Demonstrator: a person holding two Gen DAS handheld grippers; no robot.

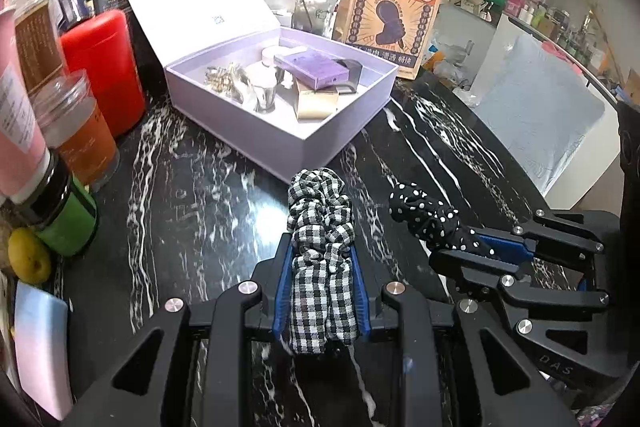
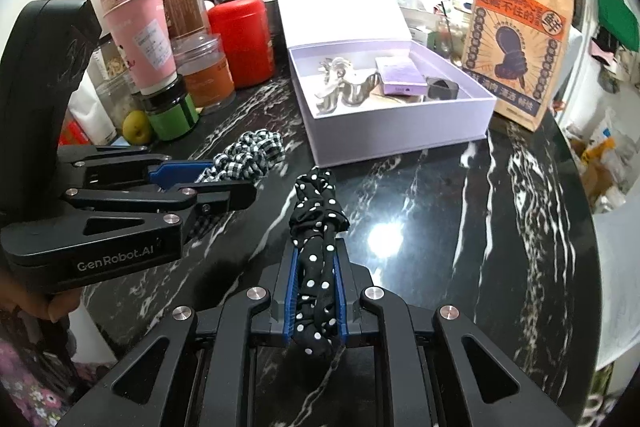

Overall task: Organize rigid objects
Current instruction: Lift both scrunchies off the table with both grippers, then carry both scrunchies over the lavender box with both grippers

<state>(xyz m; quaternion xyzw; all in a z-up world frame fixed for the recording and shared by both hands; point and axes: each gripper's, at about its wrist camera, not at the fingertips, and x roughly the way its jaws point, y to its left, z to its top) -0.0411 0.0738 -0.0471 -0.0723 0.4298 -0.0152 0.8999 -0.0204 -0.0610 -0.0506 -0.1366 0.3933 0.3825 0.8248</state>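
**Two scrunchies held up, box waiting**

The left gripper [image 1: 322, 291] is clenched on a checked scrunchie [image 1: 320, 227]. The right gripper [image 2: 316, 297] is clenched on a black dotted scrunchie [image 2: 318, 223]. Both hang just above the dark marble table [image 2: 440, 227], side by side, w/ the open purple box [image 1: 280, 131] a bit ahead of them.

What could go wrong:
- The scrunchies are soft & floppy. A loose end may catch on the box wall on the way in & drag, I think.
- The 2 grippers are close together. If both go for the box at once they may bump.
- Jars stand near the box on one side: a red tin [image 1: 104, 67], an orange jar [image 1: 80, 131], a green jar [image 1: 64, 219]. A wide swing could knock one over.

What's in the box: shiny metal clips [image 1: 228, 83], a small purple box [image 1: 316, 69] on top of a tan pack, a dark bit at the back, also a round white thing. It's approx half full. There's bare floor at the front, so there looks to be room.

A brown paper bag [image 1: 394, 7] stands behind the box; can't see inside it.
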